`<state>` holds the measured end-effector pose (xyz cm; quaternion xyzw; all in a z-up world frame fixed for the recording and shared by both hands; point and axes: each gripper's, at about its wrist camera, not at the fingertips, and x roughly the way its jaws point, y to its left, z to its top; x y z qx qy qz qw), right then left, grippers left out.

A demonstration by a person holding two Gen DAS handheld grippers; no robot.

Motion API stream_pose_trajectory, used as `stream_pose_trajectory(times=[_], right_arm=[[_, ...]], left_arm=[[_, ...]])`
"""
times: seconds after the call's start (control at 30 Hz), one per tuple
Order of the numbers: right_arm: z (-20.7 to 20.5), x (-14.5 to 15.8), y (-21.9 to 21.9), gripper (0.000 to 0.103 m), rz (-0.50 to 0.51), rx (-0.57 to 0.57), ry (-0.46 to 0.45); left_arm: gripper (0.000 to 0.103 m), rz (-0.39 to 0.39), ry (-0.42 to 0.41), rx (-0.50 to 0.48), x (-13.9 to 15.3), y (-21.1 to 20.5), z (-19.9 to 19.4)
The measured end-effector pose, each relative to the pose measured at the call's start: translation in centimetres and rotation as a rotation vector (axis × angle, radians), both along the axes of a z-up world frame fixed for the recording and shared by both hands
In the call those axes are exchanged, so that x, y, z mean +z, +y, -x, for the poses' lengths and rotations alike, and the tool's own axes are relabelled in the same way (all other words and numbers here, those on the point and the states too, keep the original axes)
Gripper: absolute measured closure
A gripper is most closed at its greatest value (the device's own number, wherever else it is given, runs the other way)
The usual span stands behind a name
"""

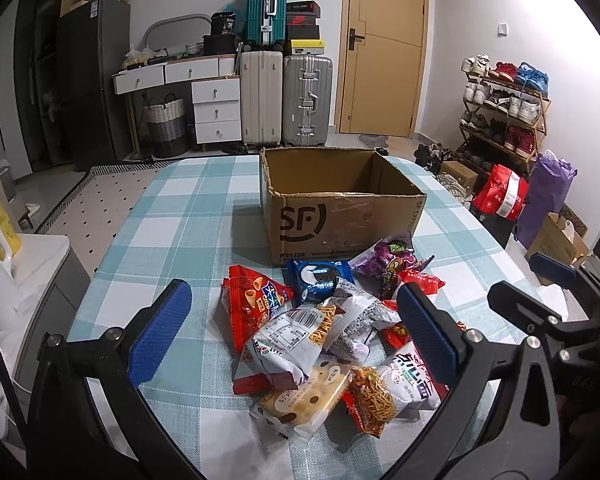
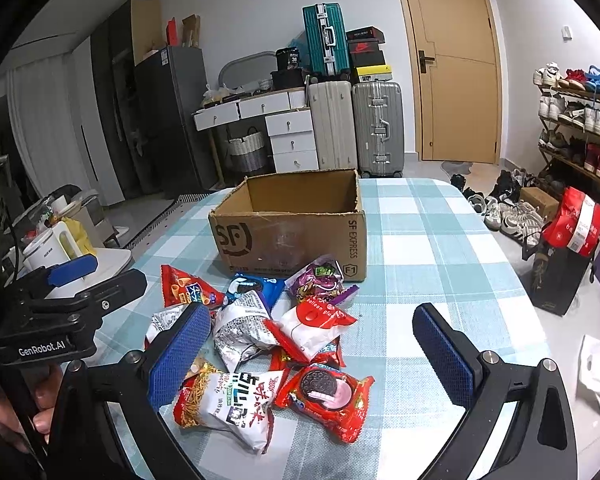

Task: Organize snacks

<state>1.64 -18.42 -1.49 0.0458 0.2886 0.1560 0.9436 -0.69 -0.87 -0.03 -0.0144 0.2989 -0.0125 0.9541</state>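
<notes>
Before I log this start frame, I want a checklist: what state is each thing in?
Cardboard box: upright, top open, inside looks empty.
Snack packets: piled loose on the table, sealed, none boxed.
Left hand-held gripper: open, holding nothing.
Right hand-held gripper: open, holding nothing.
Door: shut.

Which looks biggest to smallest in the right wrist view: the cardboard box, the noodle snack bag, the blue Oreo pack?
1. Cardboard box
2. Noodle snack bag, though it lies nearer the camera, which inflates it
3. Blue Oreo pack, partly covered by other snacks
</notes>
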Motion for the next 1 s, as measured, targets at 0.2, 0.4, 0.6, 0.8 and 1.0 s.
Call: stream_pose_trajectory(times=[0.2,0.4,0.6,0.8,1.0], right_arm=[[0.0,-0.1,0.0,0.000,-0.005,0.005,0.000],[0.0,-0.3,0.1,0.000,-0.027,0.011,0.007],[-0.1,-0.6,-0.1,0.000,-0.037,0.006,0.014],[-0.1,-0.9,-0.4,0.000,-0.060,0.013,0.023],[0.1,-0.8,-0.4,0.000,-0.072,0.023,0.018]], left_arm=[[0.001,0.001,0.005,-0.001,-0.1,0.0,-0.1],[0.001,-0.008,0.004,0.001,-0.2,-0.1,-0.1],[0.001,-0.006,-0.003,0.018,-0.3,0.0,0.1],[0.001,-0.006,0.002,0.018,-0.4,0.3,0.1],[0.001,-0.002,0.005,0.026,-0.4,0.5,0.1]])
